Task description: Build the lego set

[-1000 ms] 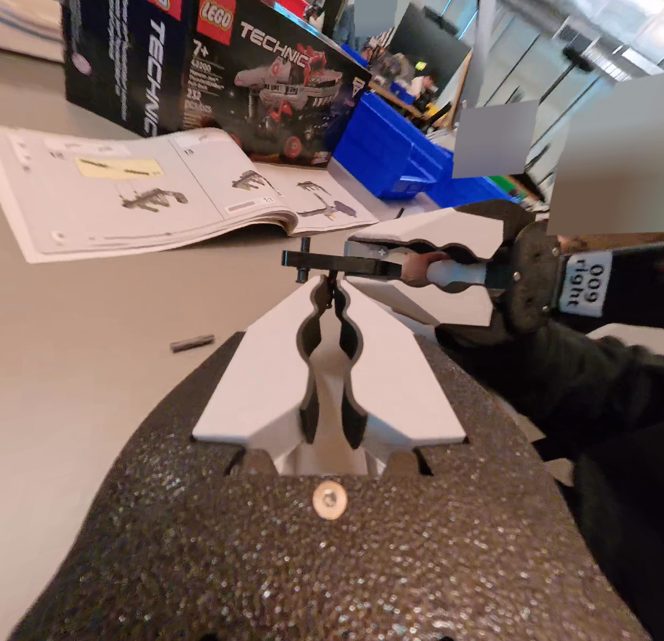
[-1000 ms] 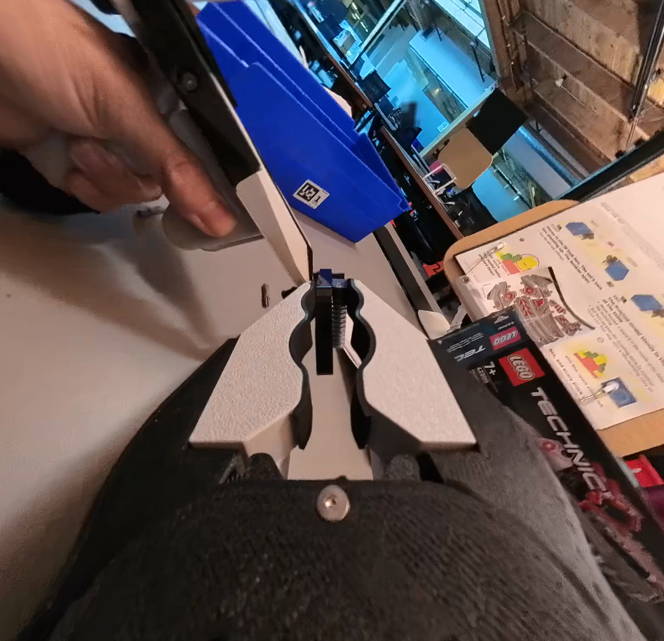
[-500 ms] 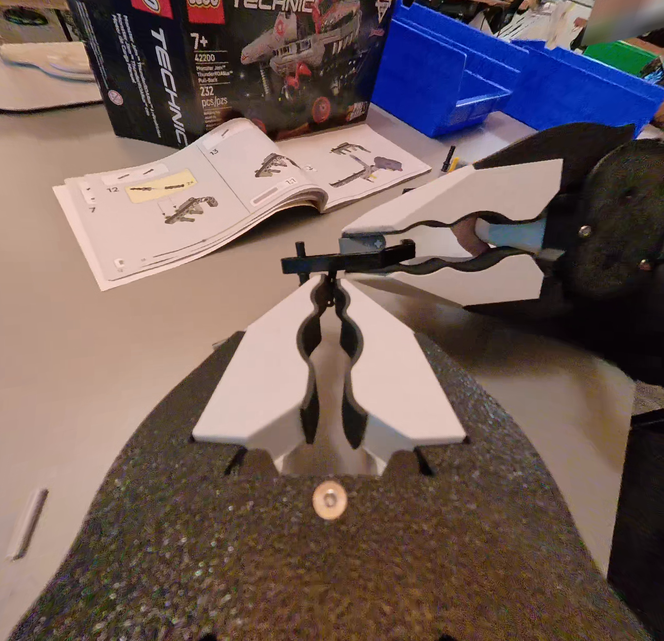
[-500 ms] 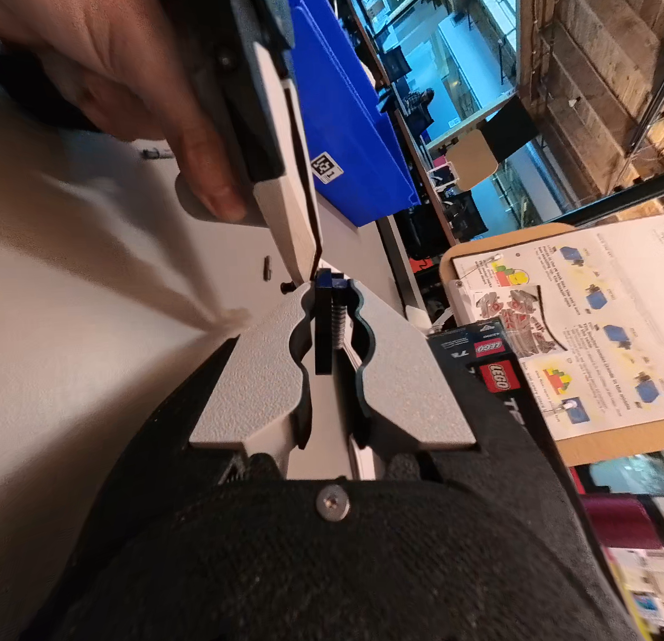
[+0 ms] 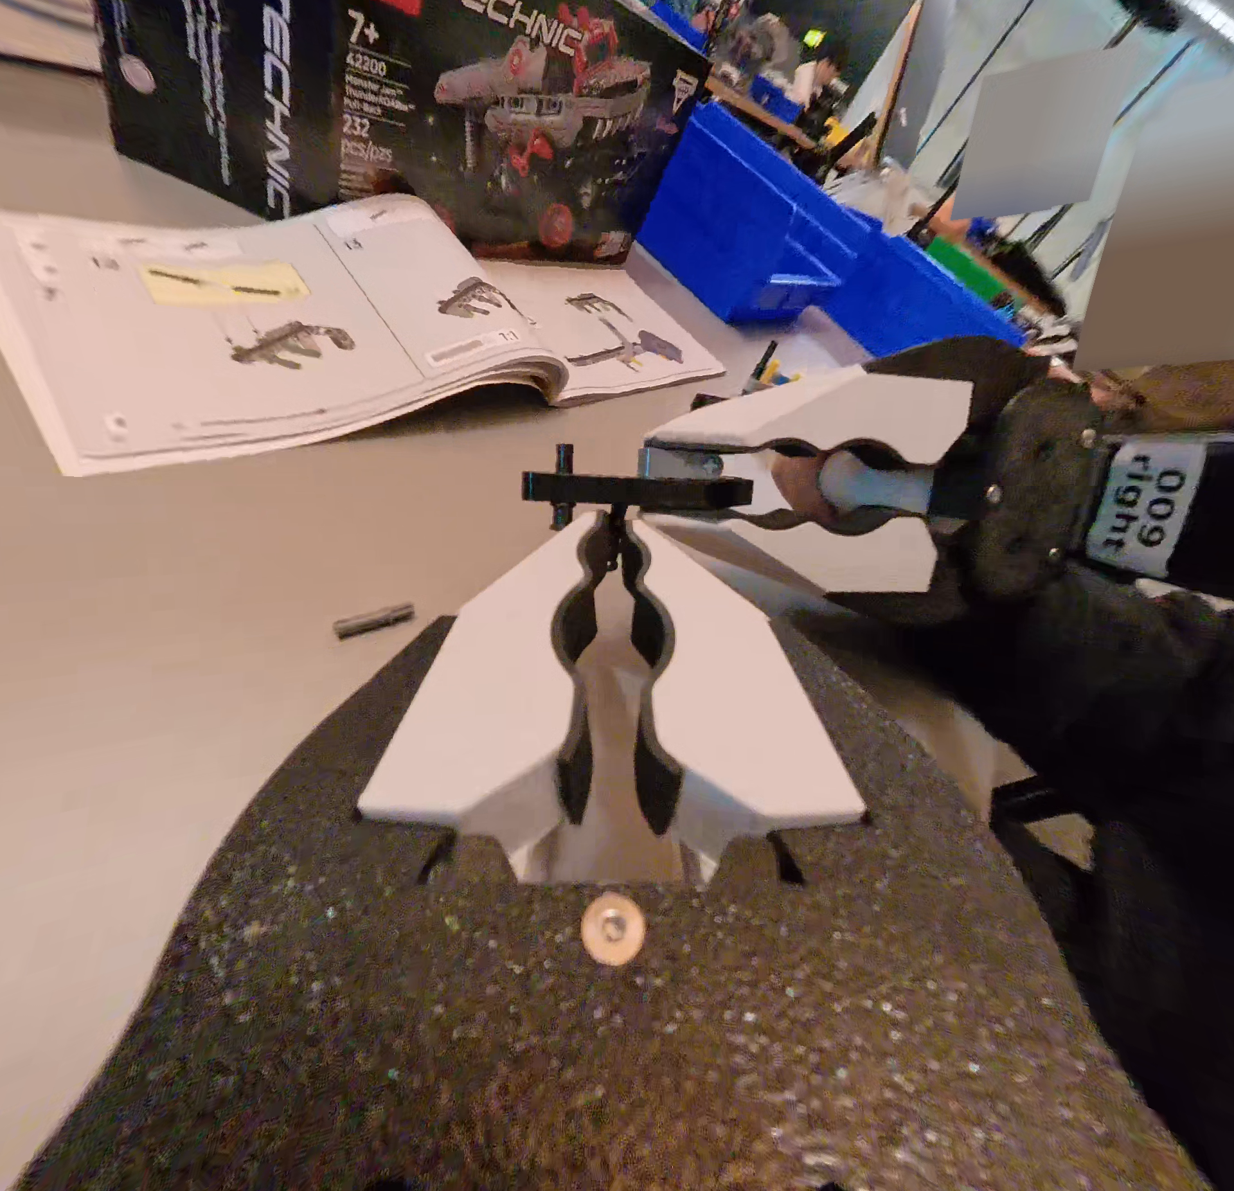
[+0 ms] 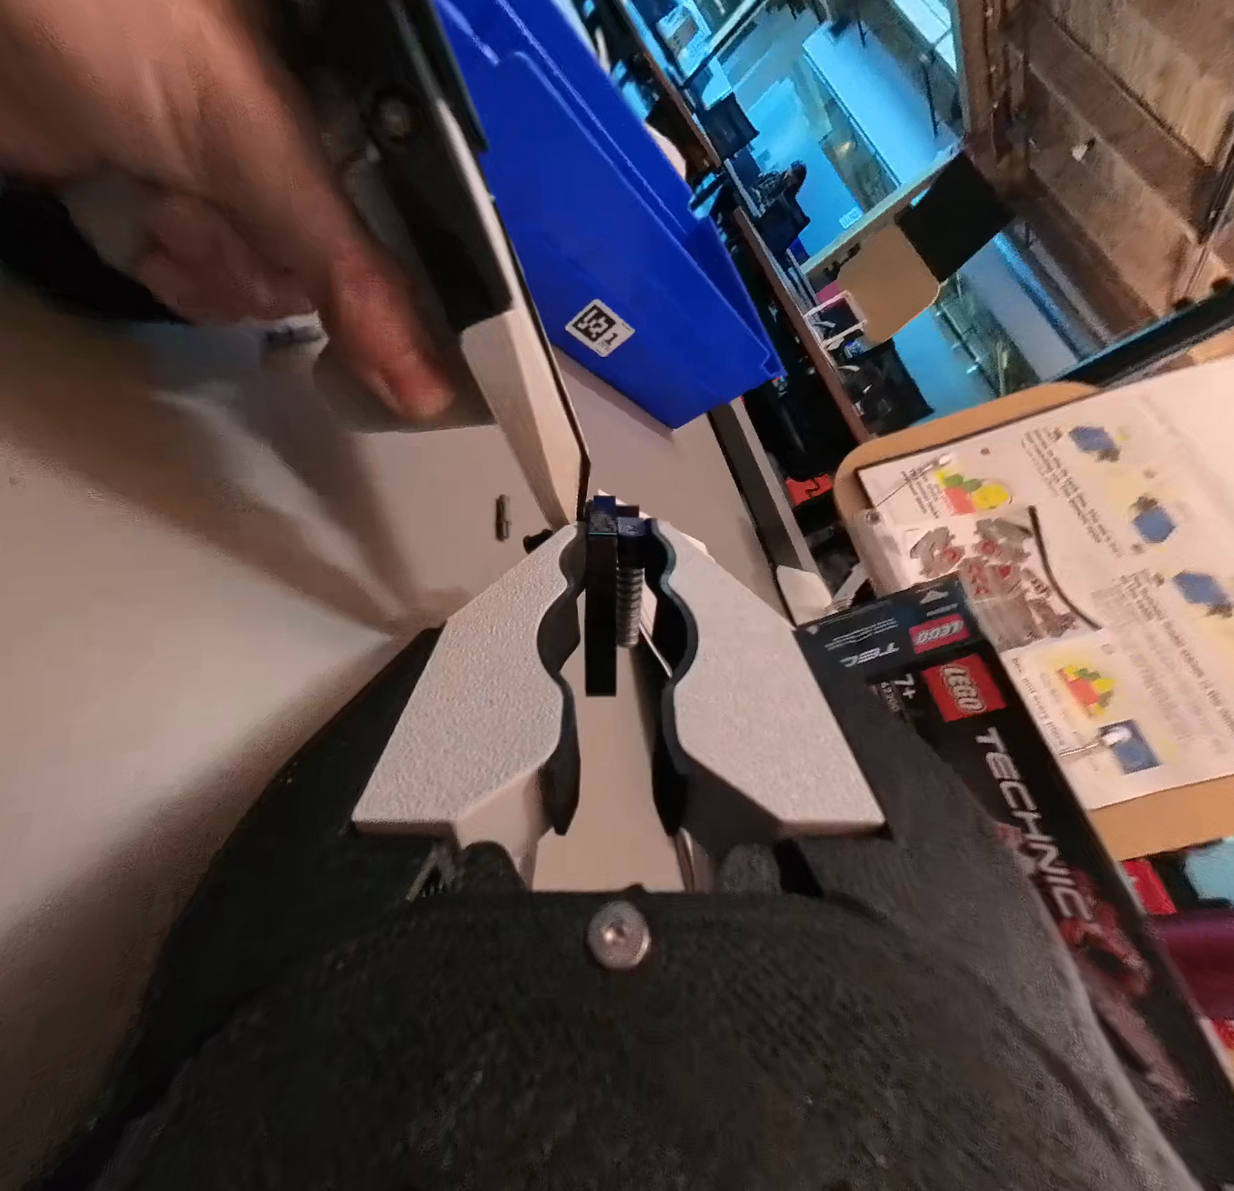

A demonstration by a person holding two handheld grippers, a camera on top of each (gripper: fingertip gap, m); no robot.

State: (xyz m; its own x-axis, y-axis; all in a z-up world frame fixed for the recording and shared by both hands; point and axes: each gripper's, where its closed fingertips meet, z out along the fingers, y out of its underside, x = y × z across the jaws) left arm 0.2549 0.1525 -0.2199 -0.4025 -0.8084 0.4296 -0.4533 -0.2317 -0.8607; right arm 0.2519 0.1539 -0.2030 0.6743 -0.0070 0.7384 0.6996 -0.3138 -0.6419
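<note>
Joining two small pieces in mid-air, above the tabletop (image 5: 167, 625). Right tool (image 5: 658, 491) clenched on a flat black beam (image 5: 634, 491) with a grey block (image 5: 674, 461) on its upper face; the beam sticks out level from the tips, a short black pin (image 5: 564, 484) through its free end. Left tool (image 5: 614, 534) clenched on a small dark peg (image 5: 615, 538), tips right under the beam's underside. Touching or just apart: cannot tell, the tips hide the joint.

Right wrist view: right tool (image 6: 618, 544) holds the black beam (image 6: 601, 618) edge-on, a ribbed grey part (image 6: 629, 608) beside it, a blue piece (image 6: 604, 511) at the tip. Left tool's finger (image 6: 527, 418) meets it from above in this view; a hand (image 6: 220, 177) grips that tool. Much motion blur.

Step in hand, as judged: seating the peg into a hole on the beam's underside.

Next move calls for: peg square to the hole, a straight short push, right tool bracing firmly so the beam does not pivot.

On the tabletop: open instruction booklet (image 5: 287, 331) toward the far edge, set box (image 5: 400, 84) standing behind it, blue bins (image 5: 788, 244) at far right, one loose grey axle (image 5: 374, 621) lying in the open nearer the middle.
</note>
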